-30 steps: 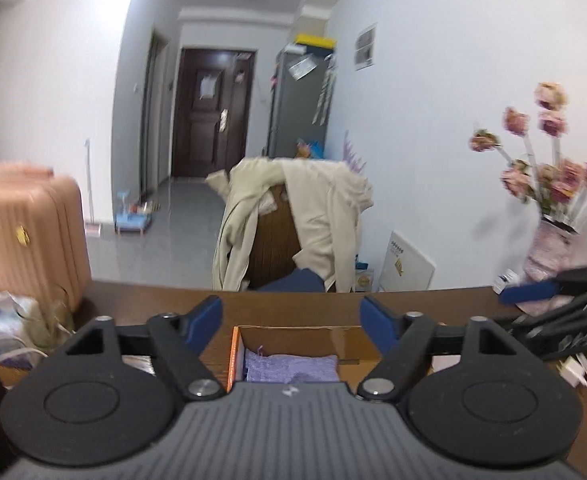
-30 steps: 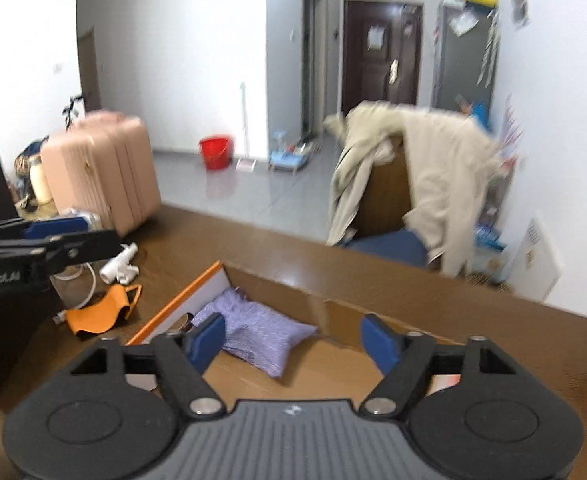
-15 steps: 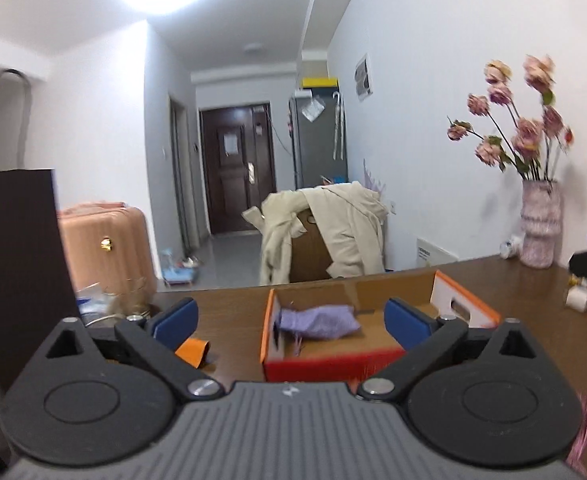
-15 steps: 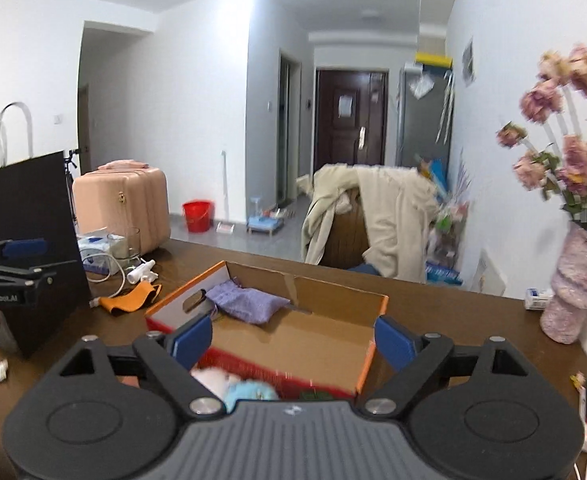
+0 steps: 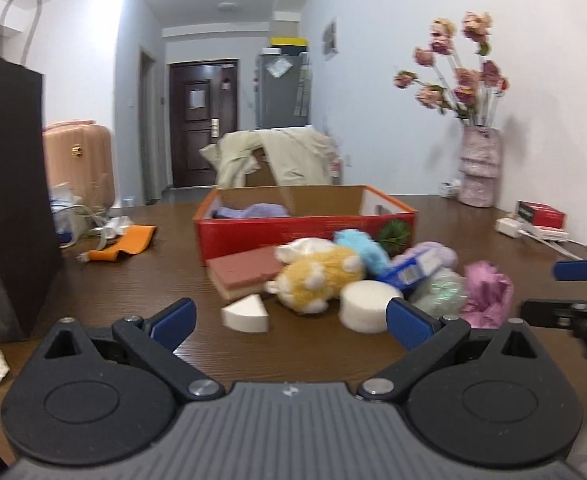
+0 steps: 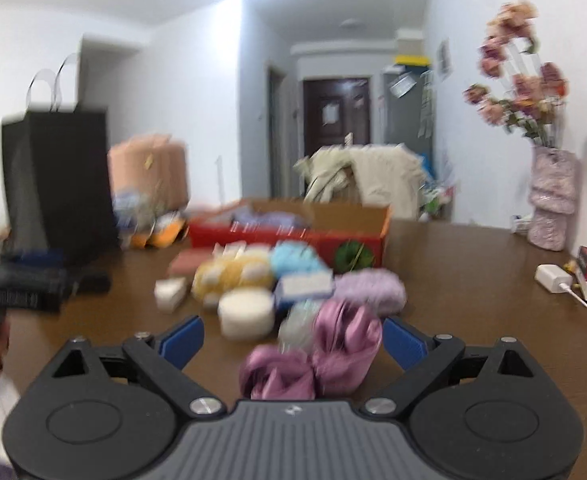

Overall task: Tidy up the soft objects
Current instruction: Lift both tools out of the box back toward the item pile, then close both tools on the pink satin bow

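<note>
— On bench point(image 5: 165, 280), near side of red box point(image 5: 305, 232): heap of soft toys point(image 5: 317, 276), sponges, yarn, pink cloth point(image 6: 333, 352)?
— Yes. Left claw point(image 5: 289, 320) spread wide, holding nothing. Right claw point(image 6: 291, 338) wide too, pink cloth between tips, ungripped

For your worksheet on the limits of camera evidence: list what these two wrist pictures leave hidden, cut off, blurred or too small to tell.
- Red box contents, left wrist view: the near wall hides all but the purple cloth.
- Black bag, left wrist view: cut off by the left edge.
- Toy pile, right wrist view: motion blur smears the yellow plush.
- Blue label, left wrist view: print too small to read.
</note>
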`<state>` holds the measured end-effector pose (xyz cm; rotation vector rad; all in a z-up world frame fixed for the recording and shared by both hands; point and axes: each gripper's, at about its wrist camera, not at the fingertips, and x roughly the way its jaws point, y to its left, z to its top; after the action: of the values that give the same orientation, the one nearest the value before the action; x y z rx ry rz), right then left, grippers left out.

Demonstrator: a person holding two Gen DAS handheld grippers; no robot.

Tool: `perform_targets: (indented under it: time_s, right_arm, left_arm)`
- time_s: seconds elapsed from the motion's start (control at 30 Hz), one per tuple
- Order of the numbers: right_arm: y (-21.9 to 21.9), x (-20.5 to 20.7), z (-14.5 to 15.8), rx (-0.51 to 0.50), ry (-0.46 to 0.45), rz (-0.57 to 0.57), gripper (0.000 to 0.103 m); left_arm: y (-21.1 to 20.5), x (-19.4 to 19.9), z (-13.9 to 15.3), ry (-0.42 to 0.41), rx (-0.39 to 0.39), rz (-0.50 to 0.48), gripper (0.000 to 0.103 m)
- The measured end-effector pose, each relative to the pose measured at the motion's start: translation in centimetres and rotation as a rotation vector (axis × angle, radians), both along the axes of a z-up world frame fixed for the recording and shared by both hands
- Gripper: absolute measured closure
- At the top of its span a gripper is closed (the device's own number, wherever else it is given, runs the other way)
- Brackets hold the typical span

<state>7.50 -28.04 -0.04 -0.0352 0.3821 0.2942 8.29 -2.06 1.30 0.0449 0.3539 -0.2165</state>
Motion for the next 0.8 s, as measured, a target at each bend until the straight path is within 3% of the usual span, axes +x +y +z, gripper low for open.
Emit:
perform_targets:
  time_s: [0.13, 0.3, 0.53, 0.6, 0.63, 0.7, 0.8]
  right_arm:
    - [-0.9, 0.6, -0.3, 0.023, 0.020, -0.048, 0.010]
    - [-2.6, 2.6, -0.6, 0.049, 0.039, -0.051, 0.022]
    - [-5.0, 8.0, -1.1, 0.125, 0.093, 0.006, 0.041]
    - [-5.3, 9.3, -1.9, 0.133, 0.122, 0.022, 0.046]
    - [-5.5, 9.8, -2.4, 0.140, 0.143, 0.030, 0.053]
    - [-6.2, 10.3, -3.1, 0.178, 0.179, 0.059, 0.060]
    - [-7.2, 10.0, -4.1, 0.248, 0.230, 0.091, 0.068]
  left_arm:
    - [-2.0, 0.0, -1.0, 0.036, -0.059, -0.038, 0.000]
    - [-6.4, 0.1, -1.7, 0.024, -0.093, -0.187, 0.000]
    - [-11.4, 3.1, -4.7, 0.169, -0.090, -0.210, 0.005]
    - [-11.8, 4.1, -5.1, 0.193, -0.071, -0.179, 0.028]
    - [-11.6, 4.6, -5.2, 0.206, -0.075, -0.174, 0.035]
    - [-10.6, 5.6, -5.3, 0.242, -0.116, -0.176, 0.054]
    - [-9.3, 6.0, -5.4, 0.252, -0.153, -0.155, 0.063]
